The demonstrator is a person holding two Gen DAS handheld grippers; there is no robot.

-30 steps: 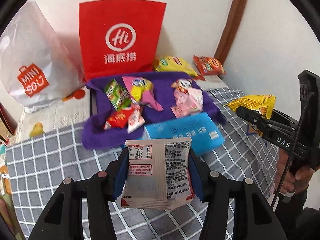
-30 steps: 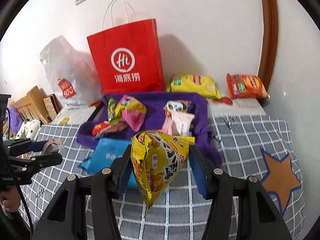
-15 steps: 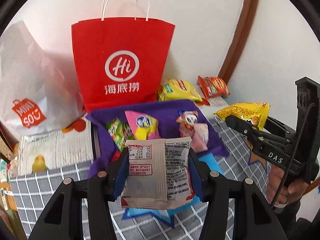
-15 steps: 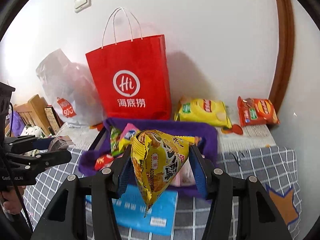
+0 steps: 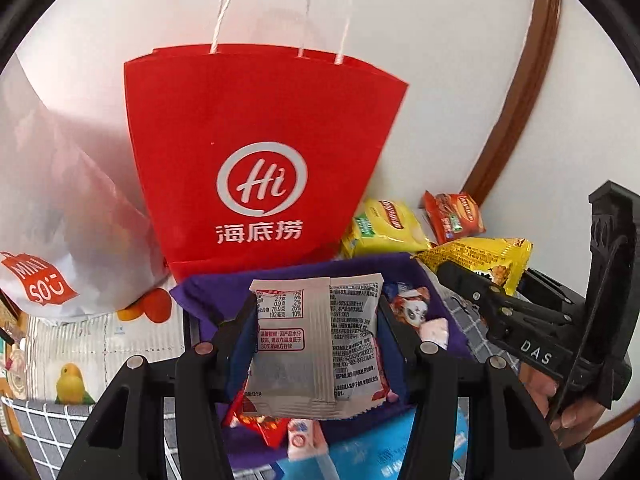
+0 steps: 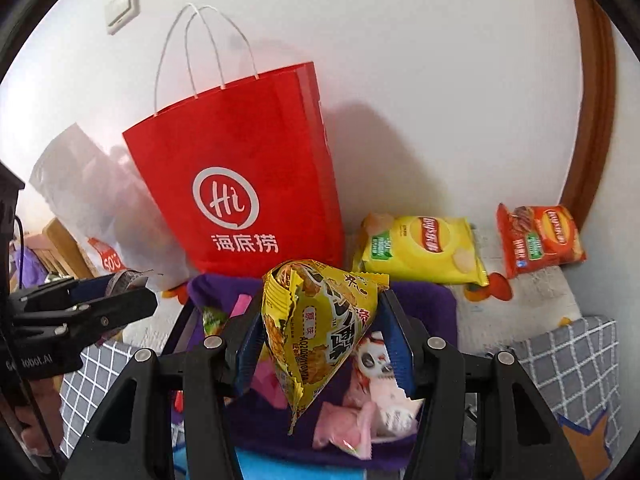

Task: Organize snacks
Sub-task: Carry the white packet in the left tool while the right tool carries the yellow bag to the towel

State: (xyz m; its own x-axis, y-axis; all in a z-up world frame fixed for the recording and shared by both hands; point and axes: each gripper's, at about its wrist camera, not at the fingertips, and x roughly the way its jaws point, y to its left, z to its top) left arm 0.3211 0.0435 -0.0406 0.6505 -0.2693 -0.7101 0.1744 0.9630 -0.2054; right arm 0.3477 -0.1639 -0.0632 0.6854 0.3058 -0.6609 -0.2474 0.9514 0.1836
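- Both claws have come closer to the red paper bag [image 5: 260, 152], now filling the upper centre.
- Your left claw [image 5: 316, 332] grips the white packet [image 5: 316, 344]; right claw [image 6: 320, 344] grips the yellow packet [image 6: 316, 328], above the purple tray [image 6: 424, 296], so dropping seems next.

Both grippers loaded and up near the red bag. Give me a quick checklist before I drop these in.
1. Left gripper grip on grey-white packet: ok, pinched between both fingers.
2. Right gripper grip on yellow snack bag: ok, held at its sides, tail hanging free.
3. Red paper bag upright: ok, against the wall.
4. Bag mouth open enough: cannot tell, top edge looks nearly closed.
5. Grippers apart from each other: ok.
6. Purple tray below catches a slip: ok.
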